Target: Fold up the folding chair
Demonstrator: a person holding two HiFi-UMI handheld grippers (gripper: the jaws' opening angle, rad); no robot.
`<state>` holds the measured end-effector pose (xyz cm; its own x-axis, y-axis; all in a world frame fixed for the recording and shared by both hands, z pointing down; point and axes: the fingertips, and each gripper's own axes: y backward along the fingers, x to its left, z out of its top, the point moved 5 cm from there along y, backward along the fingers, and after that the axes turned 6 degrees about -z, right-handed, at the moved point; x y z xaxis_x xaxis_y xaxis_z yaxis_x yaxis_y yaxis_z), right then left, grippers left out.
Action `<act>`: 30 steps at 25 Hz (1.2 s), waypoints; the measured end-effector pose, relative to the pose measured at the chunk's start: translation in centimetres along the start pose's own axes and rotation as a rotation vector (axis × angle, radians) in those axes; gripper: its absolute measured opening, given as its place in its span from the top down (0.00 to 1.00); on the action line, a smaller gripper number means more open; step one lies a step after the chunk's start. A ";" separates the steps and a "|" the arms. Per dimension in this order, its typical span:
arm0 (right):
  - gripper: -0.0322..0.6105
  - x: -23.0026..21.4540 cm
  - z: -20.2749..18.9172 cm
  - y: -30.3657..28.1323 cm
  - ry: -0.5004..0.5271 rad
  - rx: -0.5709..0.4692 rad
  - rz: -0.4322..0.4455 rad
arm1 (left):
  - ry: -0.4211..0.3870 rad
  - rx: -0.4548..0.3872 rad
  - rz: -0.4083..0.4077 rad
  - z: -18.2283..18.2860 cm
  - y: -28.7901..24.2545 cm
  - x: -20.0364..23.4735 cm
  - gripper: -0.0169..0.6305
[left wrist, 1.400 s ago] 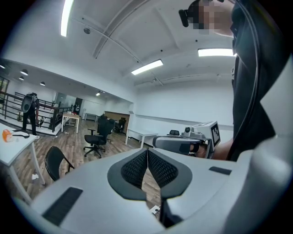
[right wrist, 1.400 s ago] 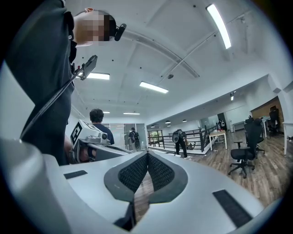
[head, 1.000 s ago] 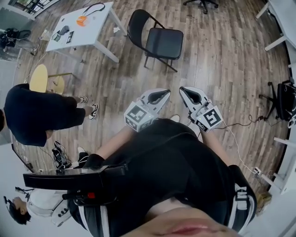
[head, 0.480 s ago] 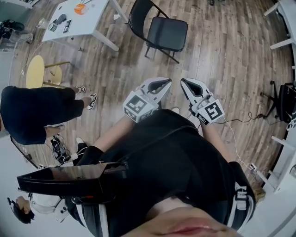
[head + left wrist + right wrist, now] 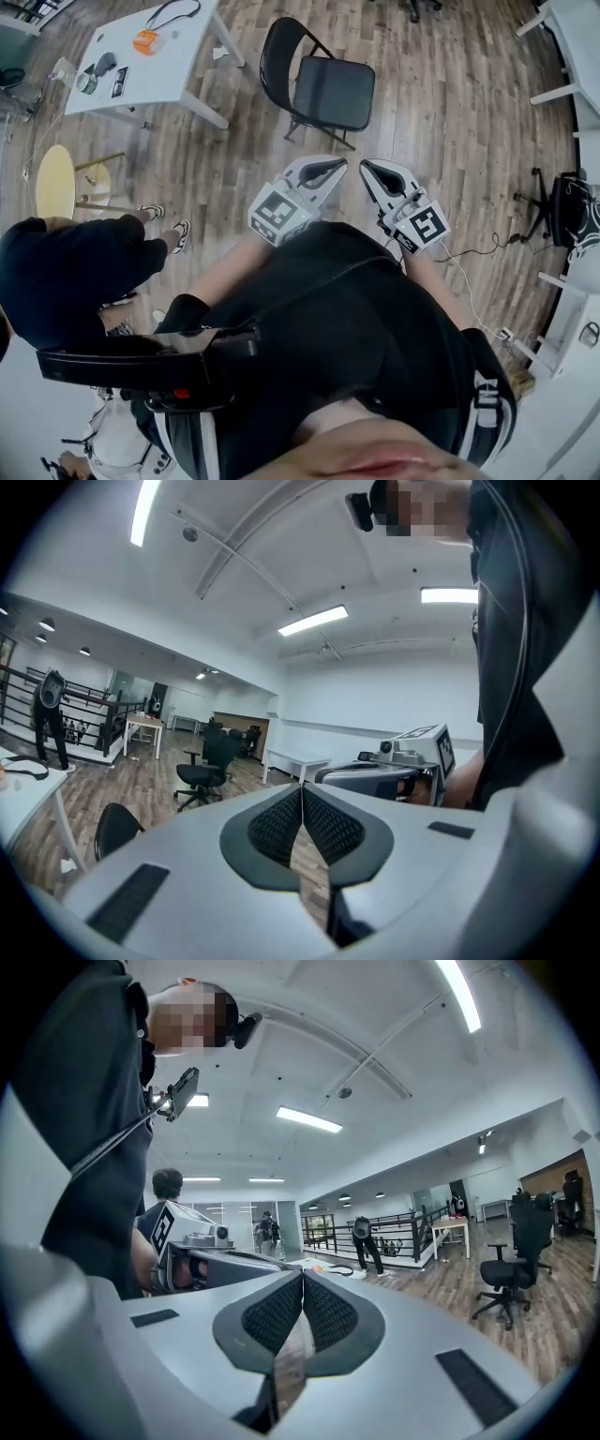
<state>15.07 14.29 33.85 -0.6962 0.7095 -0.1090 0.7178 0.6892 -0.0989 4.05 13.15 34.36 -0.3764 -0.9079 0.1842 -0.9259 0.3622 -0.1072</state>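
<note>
Black folding chair [image 5: 323, 84], one, unfolded, two claws, left claw [image 5: 334, 169] and right claw [image 5: 369, 169], both closed together, empty.

In the head view, the hands holding the left gripper [image 5: 339, 166] and the right gripper [image 5: 366, 169] are hidden under the grippers' own bodies and the wearer's dark torso [image 5: 347, 319]. The legs of the folding chair [image 5: 323, 84] are partly covered by its seat. In the left gripper view only its backrest [image 5: 117, 829] is seen, the rest being masked by the gripper's body. The white table [image 5: 173, 70] is cut off by the top edge, and the orange item [image 5: 145, 41] and dark items [image 5: 98, 70] on it are too small to be identified. A bystander in black [image 5: 66, 272] is cropped by the left edge, an office chair [image 5: 567, 211] by the right.
</note>
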 end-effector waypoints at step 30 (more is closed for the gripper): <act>0.93 -8.3 1.0 -17.4 -0.065 0.051 0.018 | 0.050 -0.010 0.122 0.7 2.5 19.1 0.96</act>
<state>8.38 -3.74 35.49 -0.6822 0.7099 -0.1749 0.7310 0.6665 -0.1462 -5.42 -3.46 36.96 -0.4874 -0.8454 0.2185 -0.8732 0.4719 -0.1220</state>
